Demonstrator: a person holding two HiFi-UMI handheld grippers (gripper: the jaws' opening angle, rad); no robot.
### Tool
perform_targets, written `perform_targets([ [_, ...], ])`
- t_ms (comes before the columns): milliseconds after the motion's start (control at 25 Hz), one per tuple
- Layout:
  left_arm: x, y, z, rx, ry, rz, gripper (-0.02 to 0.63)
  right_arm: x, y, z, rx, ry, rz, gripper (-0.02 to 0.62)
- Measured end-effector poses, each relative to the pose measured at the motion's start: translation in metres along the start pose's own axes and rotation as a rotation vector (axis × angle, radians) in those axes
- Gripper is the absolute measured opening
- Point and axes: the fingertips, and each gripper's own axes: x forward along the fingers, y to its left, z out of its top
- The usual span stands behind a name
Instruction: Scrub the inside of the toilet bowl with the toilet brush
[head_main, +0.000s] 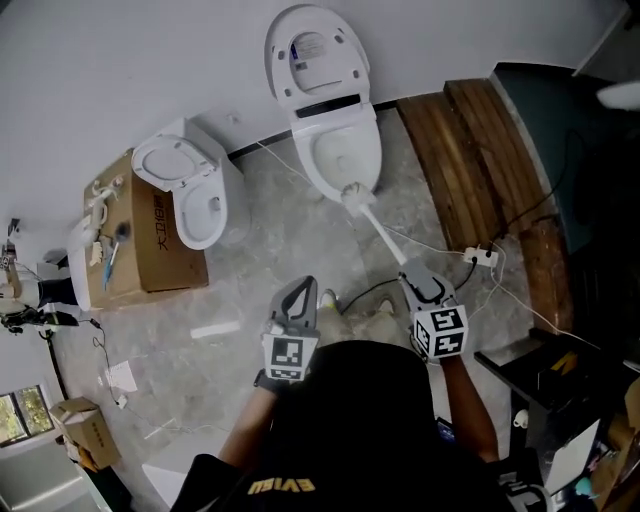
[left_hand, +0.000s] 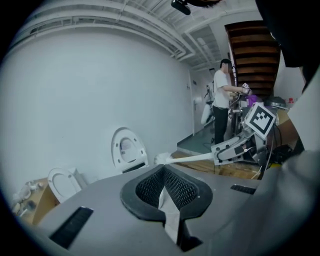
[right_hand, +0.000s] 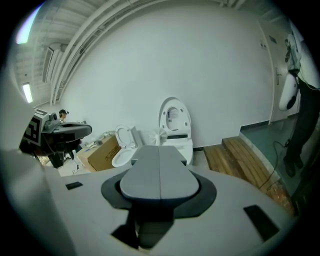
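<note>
The white toilet (head_main: 335, 150) stands with its lid up. The toilet brush (head_main: 378, 228) slants out of the bowl, its head seemingly at the front rim and its handle clamped in the closed fingers (right_hand: 150, 175) of the right gripper (head_main: 415, 275). The left gripper (head_main: 303, 290) has its fingers (left_hand: 150, 187) spread and holds nothing.

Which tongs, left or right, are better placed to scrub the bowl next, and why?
Right. The right tongs are shut on the brush, and its head sits at the rim of the bowl. The left tongs are open and hold nothing.
</note>
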Motion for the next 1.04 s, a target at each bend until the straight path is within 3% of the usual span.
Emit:
perform_targets([
  [160, -0.009, 0.011, 0.008, 0.007, -0.068, -0.03, 0.017, -0.02, 0.021, -0.004, -0.011, -0.002, -0.058, 0.166],
  [400, -0.035, 0.066, -0.003, 0.014, -0.151, -0.022, 0.017, -0.025, 0.07, -0.003, 0.003, 0.011, -0.149, 0.166],
  [680, -0.062, 0.124, -0.039, 0.003, -0.166, -0.041, 0.018, -0.007, 0.131, 0.001, 0.013, -0.008, -0.222, 0.166],
  [800, -0.067, 0.14, -0.044, 0.038, -0.166, -0.055, 0.017, -0.001, 0.149, 0.006, 0.018, -0.022, -0.236, 0.166],
  [920, -0.074, 0.146, -0.038, 0.143, -0.19, -0.057, 0.017, 0.003, 0.16, 0.008, -0.002, -0.016, -0.251, 0.166],
  [1040, -0.08, 0.142, -0.038, 0.131, -0.2, -0.085, 0.018, 0.001, 0.167, 0.005, 0.001, -0.011, -0.268, 0.166],
])
